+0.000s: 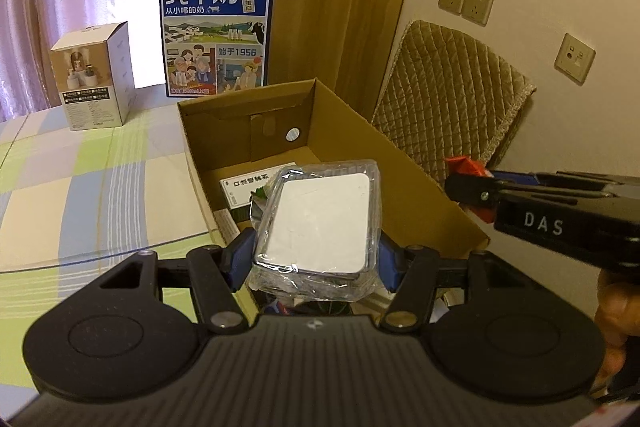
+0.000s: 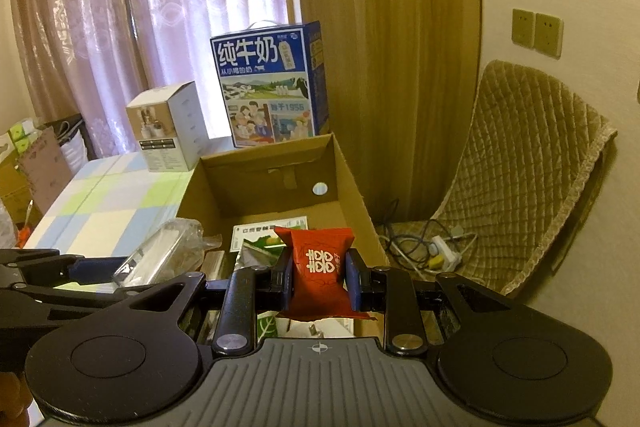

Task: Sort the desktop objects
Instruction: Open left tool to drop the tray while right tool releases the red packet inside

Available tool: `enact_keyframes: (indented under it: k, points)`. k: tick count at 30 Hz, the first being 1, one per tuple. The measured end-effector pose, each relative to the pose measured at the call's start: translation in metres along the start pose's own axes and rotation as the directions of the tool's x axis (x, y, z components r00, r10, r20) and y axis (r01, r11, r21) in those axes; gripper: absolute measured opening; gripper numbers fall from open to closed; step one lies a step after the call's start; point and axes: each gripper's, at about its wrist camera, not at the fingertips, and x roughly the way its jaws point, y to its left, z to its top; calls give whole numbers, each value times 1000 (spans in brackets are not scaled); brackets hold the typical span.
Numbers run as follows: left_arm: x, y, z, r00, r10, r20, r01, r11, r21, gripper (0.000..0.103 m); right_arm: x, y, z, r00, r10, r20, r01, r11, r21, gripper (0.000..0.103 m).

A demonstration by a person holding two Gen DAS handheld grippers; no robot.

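Wrapped white box and red packet are held over the cardboard box.

Left wrist view: the left gripper jaws are closed on the wrapped white box, above the near end of the cardboard box on the desk. Right wrist view: the right gripper jaws are clamped on the red packet, near the carton's right wall.

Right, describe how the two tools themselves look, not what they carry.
Both match. The left tool has a ribbed grey body with a small crosshair mark, two round black discs, black link bars with silver screws, and blue fingers. The right tool is built the same; seen from the side, it bears white "DAS" lettering. No cables or sleeves show.
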Motion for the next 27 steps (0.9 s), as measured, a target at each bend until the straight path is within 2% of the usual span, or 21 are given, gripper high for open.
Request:
enact_keyframes:
  k: [18, 19, 20, 21, 27]
  points:
    - [27, 7, 11, 1000, -8, -17, 8, 1000, -18, 57, 32, -2, 9, 1000, 5, -19, -5, 1000, 1, 24]
    - [28, 8, 11, 1000, -4, -15, 4, 1000, -19, 64, 33, -2, 9, 1000, 5, -20, -5, 1000, 1, 24]
    - [27, 10, 11, 1000, 0, -9, 0, 1000, -20, 78, 34, -2, 9, 1000, 5, -21, -5, 1000, 2, 24]
    - [25, 11, 11, 1000, 7, 6, -7, 1000, -23, 81, 34, -2, 9, 1000, 5, -22, -5, 1000, 2, 24]
    - [11, 27, 7, 999, 30, 41, -28, 998, -56, 81, 39, -3, 6, 999, 8, -35, -7, 1000, 8, 24]
